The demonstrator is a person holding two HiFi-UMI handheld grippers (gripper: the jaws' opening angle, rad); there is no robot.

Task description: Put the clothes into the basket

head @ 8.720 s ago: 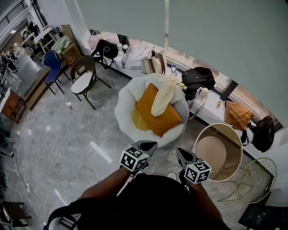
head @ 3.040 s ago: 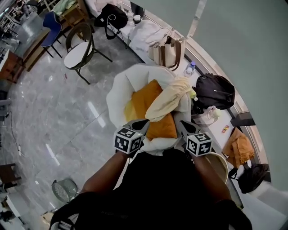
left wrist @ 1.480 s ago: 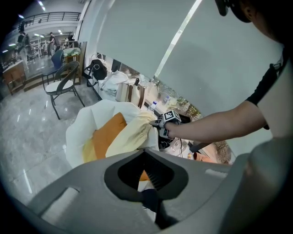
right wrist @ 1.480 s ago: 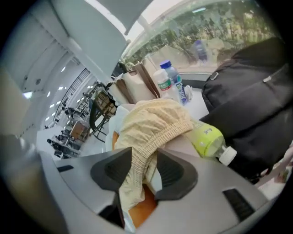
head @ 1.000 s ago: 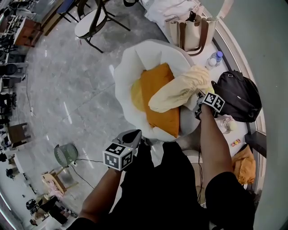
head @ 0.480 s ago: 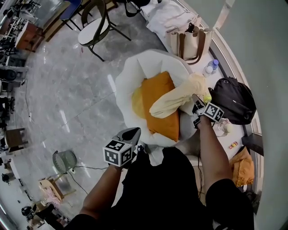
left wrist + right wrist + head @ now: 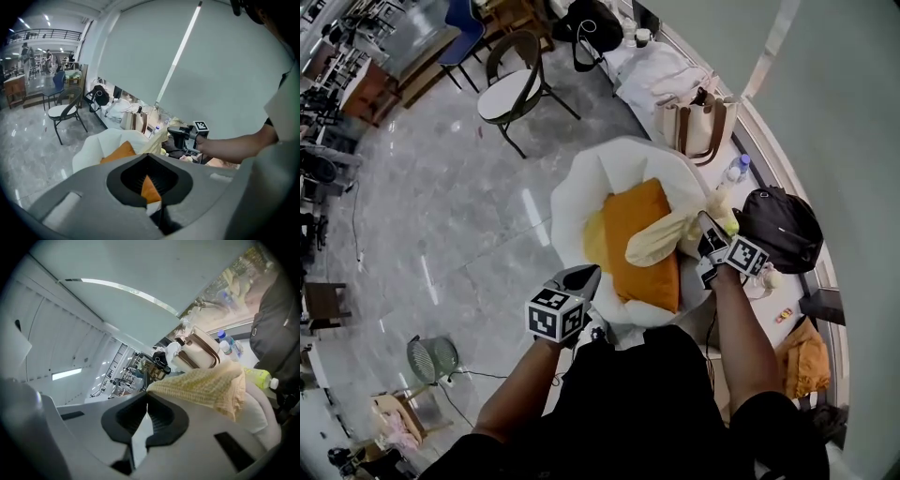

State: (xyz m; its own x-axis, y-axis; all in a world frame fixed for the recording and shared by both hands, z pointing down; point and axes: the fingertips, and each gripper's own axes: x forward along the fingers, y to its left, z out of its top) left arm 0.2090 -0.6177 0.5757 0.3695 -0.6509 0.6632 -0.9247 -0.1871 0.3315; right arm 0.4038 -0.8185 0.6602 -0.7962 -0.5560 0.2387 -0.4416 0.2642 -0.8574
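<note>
Clothes are not in the basket yet, as far as I can see: the pale yellow garment lies draped across the white chair, on top of an orange piece that could be a cushion or another garment; I cannot tell which.

My right gripper has its jaws pressed together on the far end of the yellow garment, beside the black backpack. In the right gripper view the knit cloth runs straight out from the pinched tips, so I judge the grip good. That end is held up, while the rest of it rests on the orange piece.

My left gripper sits at the near edge of the chair with its jaws closed and nothing between them.

So one step is in hand: the first garment is caught but not clear of the chair. Carrying it over and dropping it in is all to come, and no view shows me the basket from here.
</note>
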